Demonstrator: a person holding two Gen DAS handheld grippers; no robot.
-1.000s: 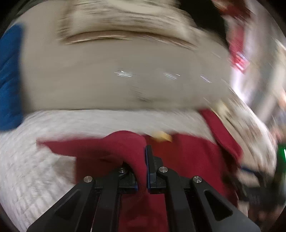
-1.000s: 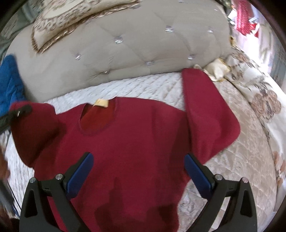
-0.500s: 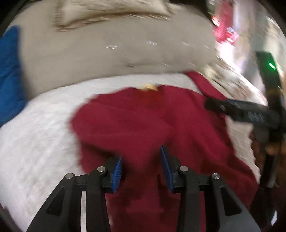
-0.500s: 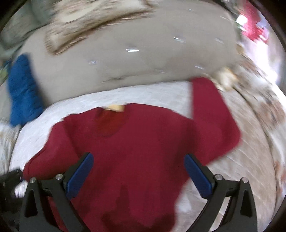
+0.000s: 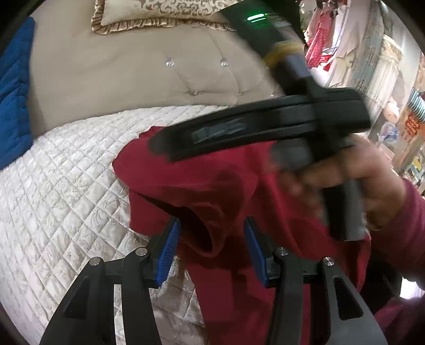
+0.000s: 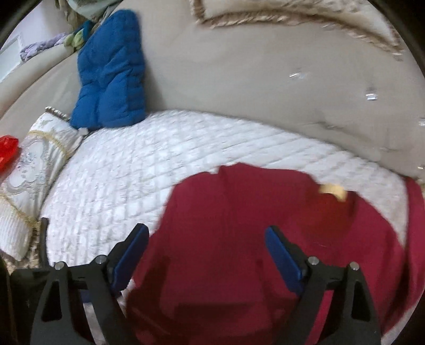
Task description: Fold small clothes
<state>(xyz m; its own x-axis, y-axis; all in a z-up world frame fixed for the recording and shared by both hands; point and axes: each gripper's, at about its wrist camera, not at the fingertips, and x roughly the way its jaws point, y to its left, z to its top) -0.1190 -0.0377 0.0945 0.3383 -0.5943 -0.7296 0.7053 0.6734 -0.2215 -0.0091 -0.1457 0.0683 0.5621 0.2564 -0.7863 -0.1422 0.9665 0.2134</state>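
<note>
**Sweater on bed, both grippers open**

Sweater, dark red, lies on the white quilted bed. A sleeve is folded over the body; its open cuff faces my left gripper, between the two blue pads.

Left gripper: fingers spread apart, gripping nothing. The cuff lies just beyond the tips; contact cannot be confirmed.

Right gripper: fingers spread wide, gripping nothing, held over the sweater's body. In the right wrist view the neck label shows at the collar, right of the gripper. In the left wrist view the right gripper crosses above the sweater, blurred, held in my right hand.

Surroundings: a beige tufted headboard stands behind the bed. A blue cushion leans against it on the left. A ruffled pillow sits along the headboard's top.
</note>
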